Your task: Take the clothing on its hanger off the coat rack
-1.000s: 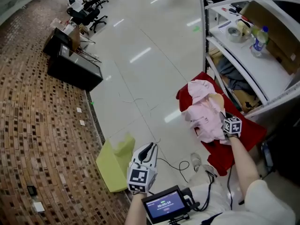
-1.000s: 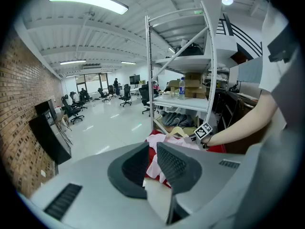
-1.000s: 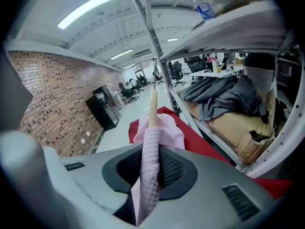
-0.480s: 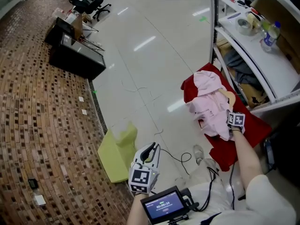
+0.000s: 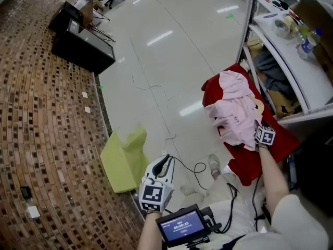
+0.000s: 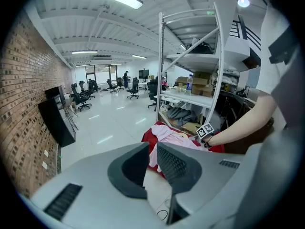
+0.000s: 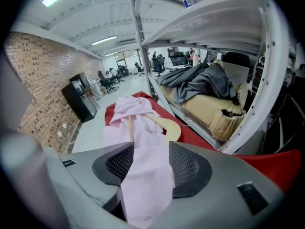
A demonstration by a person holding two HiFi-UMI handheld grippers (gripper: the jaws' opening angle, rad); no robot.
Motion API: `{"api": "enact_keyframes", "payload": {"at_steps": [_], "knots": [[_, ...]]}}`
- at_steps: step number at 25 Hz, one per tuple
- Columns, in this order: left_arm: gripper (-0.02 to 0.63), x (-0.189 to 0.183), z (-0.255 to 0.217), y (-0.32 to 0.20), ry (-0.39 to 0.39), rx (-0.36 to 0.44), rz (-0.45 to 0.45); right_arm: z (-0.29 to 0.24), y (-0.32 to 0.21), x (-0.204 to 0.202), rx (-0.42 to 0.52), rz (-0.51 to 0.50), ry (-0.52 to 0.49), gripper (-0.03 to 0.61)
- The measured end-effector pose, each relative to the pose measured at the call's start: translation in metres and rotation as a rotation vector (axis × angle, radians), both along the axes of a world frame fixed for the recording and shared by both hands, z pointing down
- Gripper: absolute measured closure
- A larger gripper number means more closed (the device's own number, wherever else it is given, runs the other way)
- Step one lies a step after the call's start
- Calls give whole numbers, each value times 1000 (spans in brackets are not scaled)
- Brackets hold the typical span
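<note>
From the head view, the pink garment lies bunched on a red cloth at the foot of a white shelf rack, with its wooden hanger showing at the edge nearest the rack. The right gripper is down at the near end of the garment. The left gripper is well apart from it, held over the pale floor near a yellow-green bag.

In the left gripper view, the left gripper's jaws stand only a narrow gap apart with nothing between them. Beyond them are the garment on the red cloth and the person's forearm reaching to it.

In the right gripper view, the right gripper's jaws are opening, already wide, and a fold of the pink garment lies loose between them. The hanger rests on the fabric just ahead. A grey bundle of cloth sits on the rack's bottom shelf.
</note>
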State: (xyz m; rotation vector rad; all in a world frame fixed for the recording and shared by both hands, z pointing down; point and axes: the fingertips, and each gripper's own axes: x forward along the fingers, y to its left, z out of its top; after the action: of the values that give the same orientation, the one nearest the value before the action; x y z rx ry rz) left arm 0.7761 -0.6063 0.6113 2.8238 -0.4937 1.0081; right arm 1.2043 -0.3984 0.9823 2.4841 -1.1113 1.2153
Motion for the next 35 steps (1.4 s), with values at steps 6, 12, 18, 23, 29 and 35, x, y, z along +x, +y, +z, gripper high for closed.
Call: {"api": "enact_keyframes", "payload": {"at_steps": [6, 12, 18, 23, 29, 35], "knots": [[551, -63, -21, -2, 72, 18, -48, -77, -32, -90, 118, -104, 28, 360], [551, -180, -58, -14, 143, 51, -128, -204, -105, -218, 303, -235, 97, 362], [551, -316, -84, -23, 193, 88, -235, -318, -173, -351, 464, -375, 133, 367], [551, -434, -96, -23, 231, 112, -331, -393, -202, -476, 565, -497, 158, 371], [551, -577, -111, -13, 272, 144, -455, -456, -224, -643, 633, -684, 152, 371], [551, -719, -118, 11, 303, 162, -558, -501, -229, -814, 666, -881, 189, 399]]}}
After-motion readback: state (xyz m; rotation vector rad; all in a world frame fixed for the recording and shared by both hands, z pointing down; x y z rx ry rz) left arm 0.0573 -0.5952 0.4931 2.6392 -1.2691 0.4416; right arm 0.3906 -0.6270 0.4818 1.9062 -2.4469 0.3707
